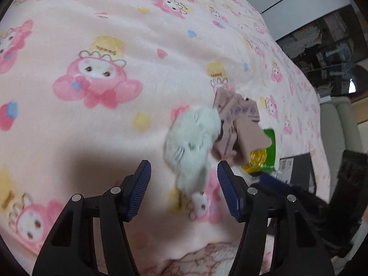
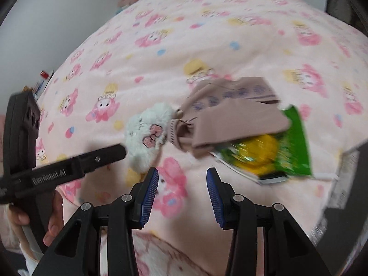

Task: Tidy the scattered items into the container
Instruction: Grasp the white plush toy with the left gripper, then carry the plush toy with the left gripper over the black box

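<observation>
Blanket: a pink fleece blanket (image 1: 115, 34) printed with pink rabbit figures, yellow hats and small hearts covers the whole bed and carries every loose item.

Container: a dark box with a white label (image 2: 345, 179) sits at the right edge of the right wrist view, on the blanket just beside the snack bag; only its corner shows, and nothing can be made out inside it.

Cloth pouch: a beige folded fabric piece (image 2: 232, 115) with rows of purple marks lies near the middle of the bed, its lower edge overlapping the snack bag and its left end touching the plush.

Snack bag: a green packet with a yellow picture (image 2: 276, 156) lies flat, partly under the pouch, with a thin white and black booklet edge showing below it.

Plush: a small white fluffy toy (image 2: 147, 133) with a pink bow rests to the left of the pouch.

Left gripper: the left gripper (image 1: 184, 184) points down at the blanket with its blue pads well apart and nothing between them; the plush lies just ahead of the tips. In the right wrist view a hand (image 2: 34, 220) holds its black handle.

Right gripper: the right gripper (image 2: 182, 184) hangs over bare blanket, jaws parted and empty, short of the pouch and the snack bag.
</observation>
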Demonstrator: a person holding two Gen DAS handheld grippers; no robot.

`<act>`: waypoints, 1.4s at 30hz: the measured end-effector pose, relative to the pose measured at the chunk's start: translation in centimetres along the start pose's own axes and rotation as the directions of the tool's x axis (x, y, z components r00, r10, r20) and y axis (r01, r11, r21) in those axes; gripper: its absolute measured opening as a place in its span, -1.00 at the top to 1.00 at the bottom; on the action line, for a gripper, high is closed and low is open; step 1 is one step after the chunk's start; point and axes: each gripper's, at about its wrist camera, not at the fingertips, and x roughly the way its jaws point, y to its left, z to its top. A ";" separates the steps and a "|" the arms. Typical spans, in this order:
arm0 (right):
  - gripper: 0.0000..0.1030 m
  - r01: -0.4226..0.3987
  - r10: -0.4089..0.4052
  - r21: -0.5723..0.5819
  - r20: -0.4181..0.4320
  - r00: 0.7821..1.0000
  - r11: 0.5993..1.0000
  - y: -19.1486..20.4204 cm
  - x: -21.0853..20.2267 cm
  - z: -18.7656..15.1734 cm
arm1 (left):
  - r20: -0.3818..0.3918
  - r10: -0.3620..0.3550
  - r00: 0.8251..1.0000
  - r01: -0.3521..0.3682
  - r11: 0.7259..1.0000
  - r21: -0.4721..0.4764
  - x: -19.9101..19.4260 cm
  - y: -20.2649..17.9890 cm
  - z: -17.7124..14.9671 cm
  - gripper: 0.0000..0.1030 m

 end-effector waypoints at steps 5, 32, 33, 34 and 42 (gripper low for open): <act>0.05 -0.044 0.046 0.028 -0.073 0.996 0.999 0.0 3.6 1.4 | -0.030 -0.031 0.999 0.029 0.999 -0.040 2.7 0.7 2.5 -0.35; 0.48 -0.055 0.017 0.192 0.192 0.981 0.980 -7.2 -14.2 -13.4 | -0.266 -0.308 0.913 0.380 0.879 0.287 -1.0 -19.1 -12.5 0.32; 0.49 -0.054 0.013 0.203 0.200 0.980 0.978 -8.0 -15.0 -14.0 | -0.288 -0.307 0.907 0.391 0.868 0.306 -0.5 -20.7 -13.3 0.32; 0.50 -0.049 0.003 0.214 0.208 0.978 0.976 -8.8 -15.8 -14.7 | -0.300 -0.302 0.905 0.395 0.859 0.326 -0.3 -22.0 -14.1 0.32; 0.50 0.035 -0.110 0.276 0.262 0.959 0.960 -15.1 -20.7 -17.9 | -0.259 -0.230 0.938 0.329 0.829 0.452 0.9 -29.5 -15.0 0.33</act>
